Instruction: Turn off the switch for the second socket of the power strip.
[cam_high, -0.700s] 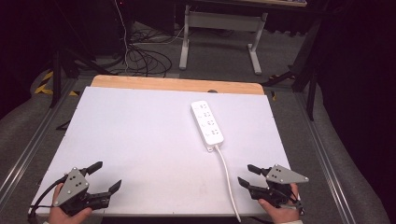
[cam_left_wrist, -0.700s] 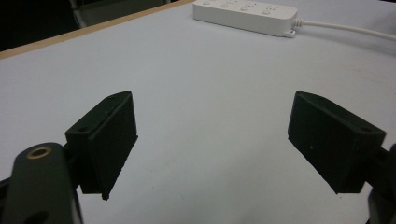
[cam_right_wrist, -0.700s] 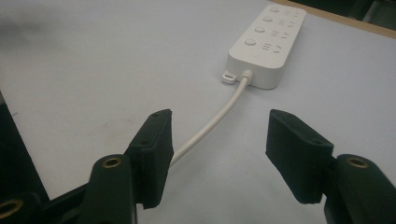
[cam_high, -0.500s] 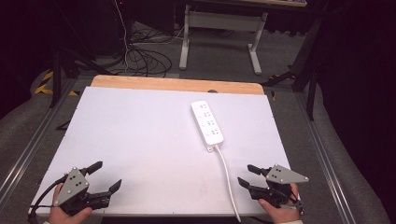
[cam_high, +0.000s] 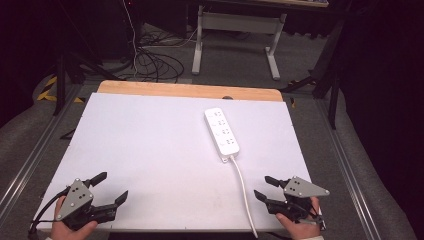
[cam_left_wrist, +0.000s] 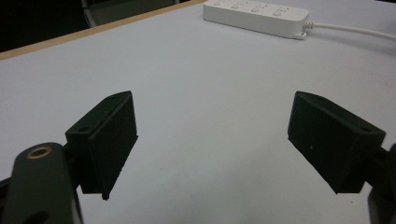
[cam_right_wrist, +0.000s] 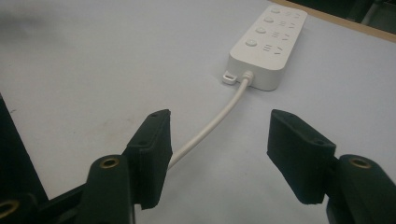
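A white power strip (cam_high: 222, 131) lies on the white table top (cam_high: 150, 145), right of centre; it also shows in the left gripper view (cam_left_wrist: 256, 17) and the right gripper view (cam_right_wrist: 268, 44). Its white cable (cam_high: 243, 187) runs toward the table's front edge and passes near the right gripper's jaws (cam_right_wrist: 210, 126). My left gripper (cam_high: 111, 188) rests at the front left corner, open, with nothing between its jaws (cam_left_wrist: 212, 144). My right gripper (cam_high: 266, 187) sits at the front right, open and empty (cam_right_wrist: 217, 154), just right of the cable.
A wooden strip (cam_high: 190, 90) edges the table's far side. Beyond it on the floor are tangled cables (cam_high: 150, 60) and a white desk frame (cam_high: 235, 30). Metal rails (cam_high: 350, 165) run along both sides of the table.
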